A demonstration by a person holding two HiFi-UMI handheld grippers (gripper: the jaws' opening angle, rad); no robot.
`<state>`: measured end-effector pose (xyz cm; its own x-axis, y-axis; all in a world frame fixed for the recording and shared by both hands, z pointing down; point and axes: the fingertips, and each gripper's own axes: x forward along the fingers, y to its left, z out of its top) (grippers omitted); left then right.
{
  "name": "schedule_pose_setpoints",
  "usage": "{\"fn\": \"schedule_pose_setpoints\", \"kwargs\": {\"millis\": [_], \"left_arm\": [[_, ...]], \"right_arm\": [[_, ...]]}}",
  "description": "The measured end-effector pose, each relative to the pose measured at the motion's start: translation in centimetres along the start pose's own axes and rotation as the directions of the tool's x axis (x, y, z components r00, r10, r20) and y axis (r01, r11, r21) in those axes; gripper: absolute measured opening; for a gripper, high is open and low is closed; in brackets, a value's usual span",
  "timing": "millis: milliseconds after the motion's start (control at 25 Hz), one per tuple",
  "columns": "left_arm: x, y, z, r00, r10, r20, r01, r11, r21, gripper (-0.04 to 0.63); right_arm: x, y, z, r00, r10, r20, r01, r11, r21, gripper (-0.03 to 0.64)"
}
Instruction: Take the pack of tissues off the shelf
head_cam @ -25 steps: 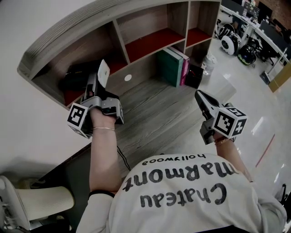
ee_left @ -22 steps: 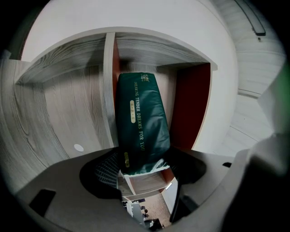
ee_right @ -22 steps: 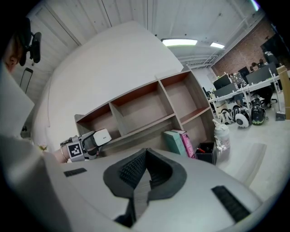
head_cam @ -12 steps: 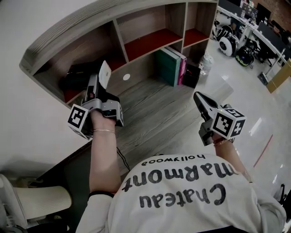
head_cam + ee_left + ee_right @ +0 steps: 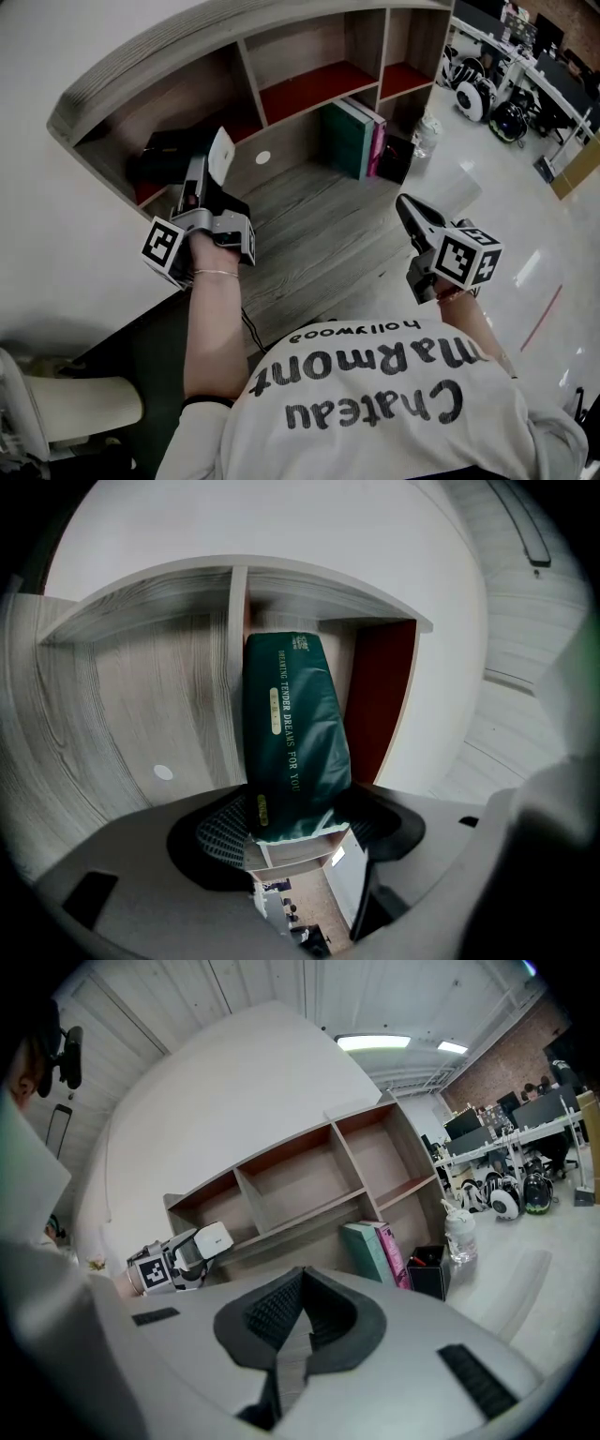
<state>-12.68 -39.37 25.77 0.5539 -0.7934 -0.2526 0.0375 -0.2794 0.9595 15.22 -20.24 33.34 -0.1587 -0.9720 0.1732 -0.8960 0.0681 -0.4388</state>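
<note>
My left claw (image 5: 298,819), spread wide, flanks the near end of the tissue pack (image 5: 291,724) in the far-left bay of the shelf (image 5: 251,80); any contact is possibly hidden. My right claw (image 5: 302,1277) is pressed together, empty.

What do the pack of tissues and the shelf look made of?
The pack of tissues: soft glossy dark green plastic film, judging by its sheen and creases. The shelf: probably laminated board, matte grey wood-grain surface; solid wood is possible.
</note>
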Motion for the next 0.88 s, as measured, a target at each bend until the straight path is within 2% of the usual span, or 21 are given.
{"fn": "schedule_pose_setpoints", "kwargs": {"millis": [400, 880], "left_arm": [[-1.0, -0.2, -0.6, 0.999, -0.027, -0.019, 0.027, 1.0, 0.004, 0.318], [-3.0, -0.3, -2.2, 0.999, -0.002, -0.036, 0.003, 1.0, 0.027, 0.318]], "right_arm": [[0.9, -0.1, -0.6, 0.999, 0.044, -0.022, -0.044, 0.999, 0.031, 0.011], [0.8, 0.1, -0.3, 0.995, 0.099, -0.033, -0.097, 0.995, 0.036, 0.011]]}}
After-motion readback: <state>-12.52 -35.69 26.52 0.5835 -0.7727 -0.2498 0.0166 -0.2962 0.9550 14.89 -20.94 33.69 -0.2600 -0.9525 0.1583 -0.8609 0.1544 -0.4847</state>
